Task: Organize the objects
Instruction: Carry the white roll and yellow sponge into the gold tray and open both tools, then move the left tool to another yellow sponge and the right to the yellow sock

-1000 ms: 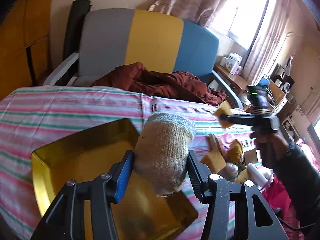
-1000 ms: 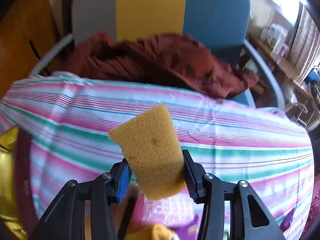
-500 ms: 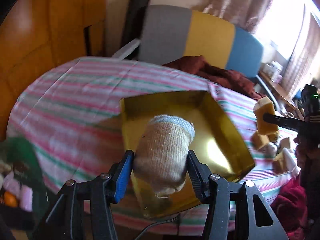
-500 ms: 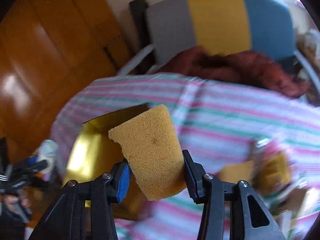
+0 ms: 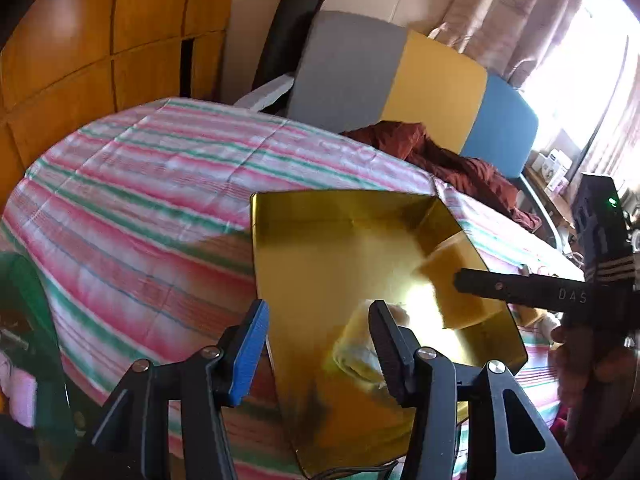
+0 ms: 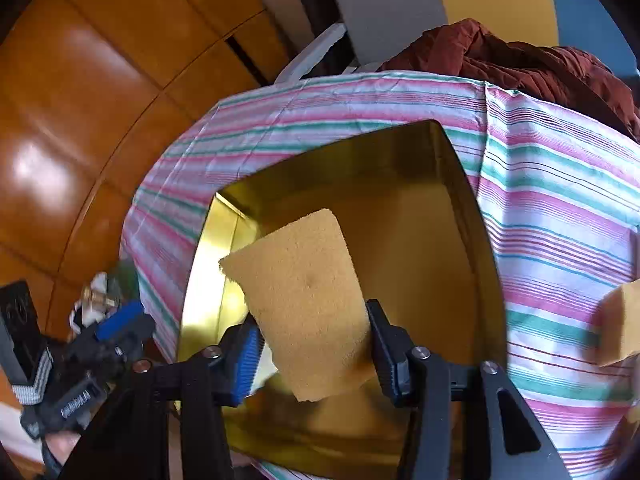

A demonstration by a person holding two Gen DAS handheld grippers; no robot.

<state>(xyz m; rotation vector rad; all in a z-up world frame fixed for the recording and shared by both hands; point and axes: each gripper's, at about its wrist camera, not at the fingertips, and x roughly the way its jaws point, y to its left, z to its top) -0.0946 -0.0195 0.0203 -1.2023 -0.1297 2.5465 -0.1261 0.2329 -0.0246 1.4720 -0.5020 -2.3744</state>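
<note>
Over the near edge of the shiny gold square tray (image 5: 352, 248), in the left wrist view, the left gripper (image 5: 318, 332) has its jaws standing apart and just closing, with nothing clamped between them. A rolled beige knit sock (image 5: 362, 346) lies blurred on the tray floor, partly hidden behind the black right-side finger. The tray sits on a table under a pink, green and white striped cloth (image 5: 152, 200). From the right edge of this view the right gripper (image 5: 460, 280) reaches over the tray, with a yellow-brown sponge block (image 5: 460, 280) at its fingertips above the tray's far right side; a hand (image 5: 580, 348) grips its black handle. Beyond the table stands a chair with a grey, yellow and blue back (image 5: 400, 76), a rumpled rust-red garment (image 5: 448, 156) on its seat.

Seen from the right wrist, the right gripper has jaws that are opening; the sponge block (image 6: 304, 300) is between them, its left side seemingly clear of the blue pad, though whether the black pad touches it I cannot tell. It hangs tilted over the tray (image 6: 464, 184). The left gripper (image 6: 120, 328) shows at lower left beside the tray's near wall. A second sponge-like yellow piece (image 6: 618, 324) lies blurred on the striped cloth (image 6: 560, 200) at the right edge
</note>
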